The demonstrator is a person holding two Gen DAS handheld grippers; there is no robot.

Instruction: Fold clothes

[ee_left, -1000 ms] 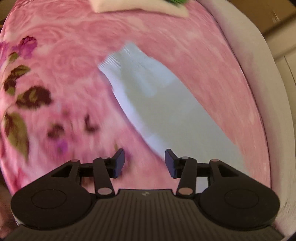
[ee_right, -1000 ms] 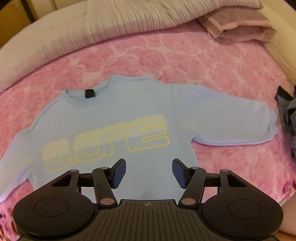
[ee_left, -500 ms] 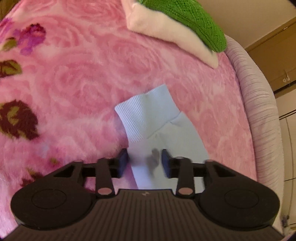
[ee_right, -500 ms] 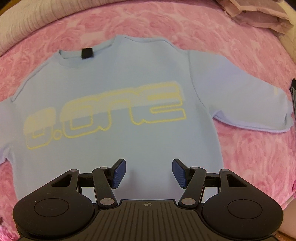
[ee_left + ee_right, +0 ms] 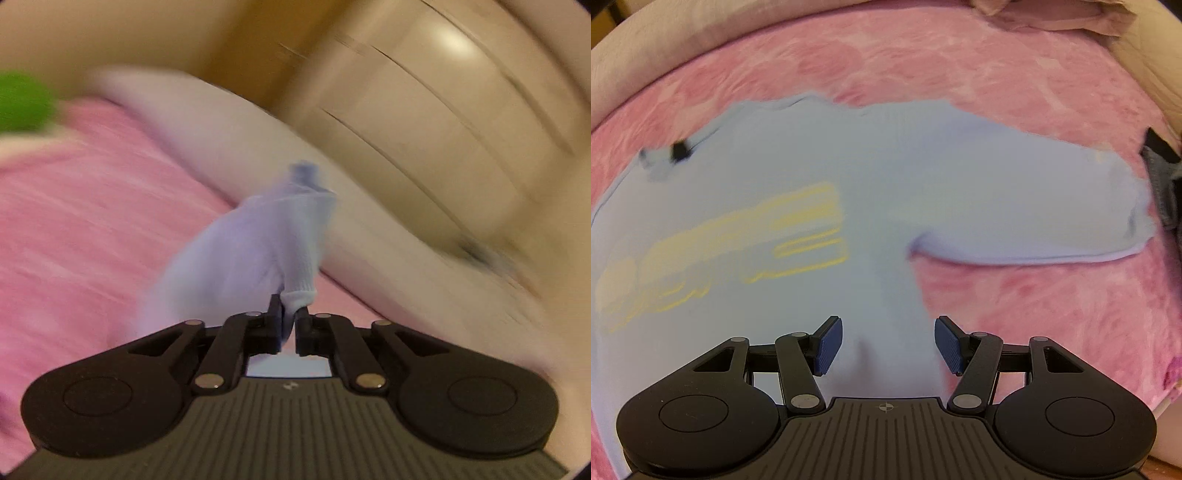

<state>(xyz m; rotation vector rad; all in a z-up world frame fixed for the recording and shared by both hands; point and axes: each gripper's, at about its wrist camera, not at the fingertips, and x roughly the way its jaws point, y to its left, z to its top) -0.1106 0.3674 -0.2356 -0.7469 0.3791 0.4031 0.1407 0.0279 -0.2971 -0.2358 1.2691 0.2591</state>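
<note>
Only left gripper (image 5: 289, 325) pinches sleeve (image 5: 258, 251); right gripper (image 5: 888, 345) wide.

Warm, yellowish indoor light fills both views. The left wrist view is heavily motion-smeared: the wardrobe doors (image 5: 436, 122) streak diagonally, with a soft glare patch toward one o'clock. In the right wrist view the yellow print (image 5: 731, 247) smears into streaks. Fisheye curvature bends both pictures' edges, and dark vignettes fill the corners.
</note>
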